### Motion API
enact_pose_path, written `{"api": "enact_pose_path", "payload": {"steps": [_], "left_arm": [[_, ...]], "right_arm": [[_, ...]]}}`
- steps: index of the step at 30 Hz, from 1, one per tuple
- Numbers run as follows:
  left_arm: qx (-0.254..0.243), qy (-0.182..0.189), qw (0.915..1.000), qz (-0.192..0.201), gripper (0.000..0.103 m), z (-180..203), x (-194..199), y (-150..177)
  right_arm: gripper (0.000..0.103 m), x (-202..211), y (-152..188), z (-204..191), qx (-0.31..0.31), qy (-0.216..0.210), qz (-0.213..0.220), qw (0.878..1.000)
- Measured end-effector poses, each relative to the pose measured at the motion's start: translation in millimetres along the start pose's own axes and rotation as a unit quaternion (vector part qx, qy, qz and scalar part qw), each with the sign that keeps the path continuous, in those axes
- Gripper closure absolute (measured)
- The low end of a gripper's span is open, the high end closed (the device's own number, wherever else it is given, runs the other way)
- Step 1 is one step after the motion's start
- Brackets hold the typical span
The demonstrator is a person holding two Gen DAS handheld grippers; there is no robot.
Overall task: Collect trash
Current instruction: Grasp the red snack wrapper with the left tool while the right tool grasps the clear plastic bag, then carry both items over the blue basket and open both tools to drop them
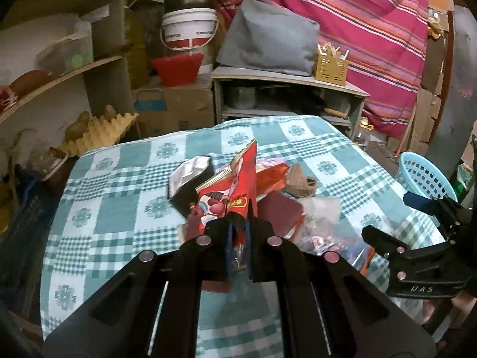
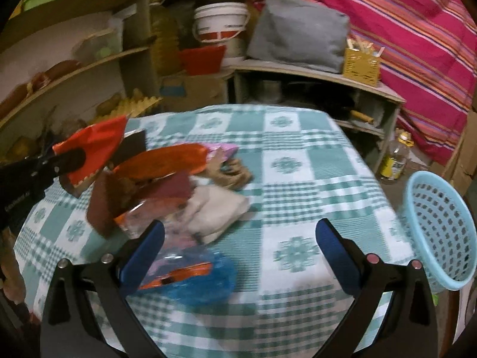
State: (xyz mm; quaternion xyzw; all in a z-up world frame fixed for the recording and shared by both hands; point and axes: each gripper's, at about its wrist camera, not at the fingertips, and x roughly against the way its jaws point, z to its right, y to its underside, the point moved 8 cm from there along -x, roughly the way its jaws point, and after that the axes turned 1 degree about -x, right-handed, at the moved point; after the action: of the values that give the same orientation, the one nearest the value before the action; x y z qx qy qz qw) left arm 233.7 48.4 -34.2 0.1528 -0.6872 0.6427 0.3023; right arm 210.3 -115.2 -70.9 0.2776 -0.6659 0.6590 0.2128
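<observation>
Early yet: one red snack wrapper (image 1: 235, 191) pinched and lifted in closed left gripper (image 1: 238, 238), right gripper (image 2: 238, 247) gaping empty, wrapper pile (image 2: 179, 197) on checked tablecloth (image 2: 298, 155), blue basket (image 2: 441, 232) apparently empty.

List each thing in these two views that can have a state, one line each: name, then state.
Left tongs: shut on the red wrapper.
Red wrapper: held, lifted off the cloth.
Right tongs: open, holding nothing.
Blue basket: tilted beside the table, looks empty.
Trash pile: loose on the tablecloth.
</observation>
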Motion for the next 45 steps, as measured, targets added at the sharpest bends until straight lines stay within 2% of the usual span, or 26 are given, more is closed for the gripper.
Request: {"api": "enact_pose_path", "payload": {"steps": [11, 12, 14, 16, 17, 23, 27, 35, 40, 45], "left_arm": [[0.016, -0.02, 0.9997, -0.001, 0.098, -30.3, 5.9, 10.7], [0.015, -0.021, 0.9997, -0.001, 0.098, -30.6, 5.4, 10.8], [0.012, -0.022, 0.9997, -0.003, 0.098, -30.3, 4.0, 11.7], [0.011, -0.023, 0.9997, -0.002, 0.098, -29.3, 3.2, 11.3], [0.012, -0.023, 0.9997, -0.002, 0.098, -29.3, 3.1, 11.1], [0.013, -0.021, 0.9997, 0.0, 0.098, -24.0, 0.6, 8.3], [0.012, -0.019, 0.9997, 0.007, 0.098, -16.0, 1.5, 1.8], [-0.004, 0.01, 0.9995, 0.03, 0.098, 32.2, 2.4, -23.4], [-0.027, 0.043, 0.9979, 0.041, 0.098, 88.0, -0.7, -37.0], [-0.052, 0.085, 0.9937, 0.052, 0.098, 156.2, -2.7, -47.4]], "right_arm": [[0.006, -23.8, 13.2, -28.5, 0.033, -0.032, -0.046, 0.998], [0.009, -25.7, 14.0, -30.1, 0.039, -0.031, -0.047, 0.998], [0.028, -28.7, 15.2, -33.6, 0.05, -0.035, -0.052, 0.997], [0.053, -31.4, 17.3, -38.6, 0.054, -0.054, -0.064, 0.995], [0.06, -32.3, 17.8, -39.7, 0.054, -0.062, -0.065, 0.994], [0.073, -24.9, 13.2, -35.7, 0.074, -0.063, -0.047, 0.994], [0.075, -14.8, 2.1, -21.2, 0.067, -0.059, -0.028, 0.996], [0.075, 12.4, -21.3, 50.1, 0.016, -0.026, 0.006, 1.0], [0.075, 35.5, -26.7, 119.8, -0.022, 0.018, 0.025, 0.999], [0.075, 63.5, -23.7, 201.8, -0.066, 0.082, 0.044, 0.994]]}}
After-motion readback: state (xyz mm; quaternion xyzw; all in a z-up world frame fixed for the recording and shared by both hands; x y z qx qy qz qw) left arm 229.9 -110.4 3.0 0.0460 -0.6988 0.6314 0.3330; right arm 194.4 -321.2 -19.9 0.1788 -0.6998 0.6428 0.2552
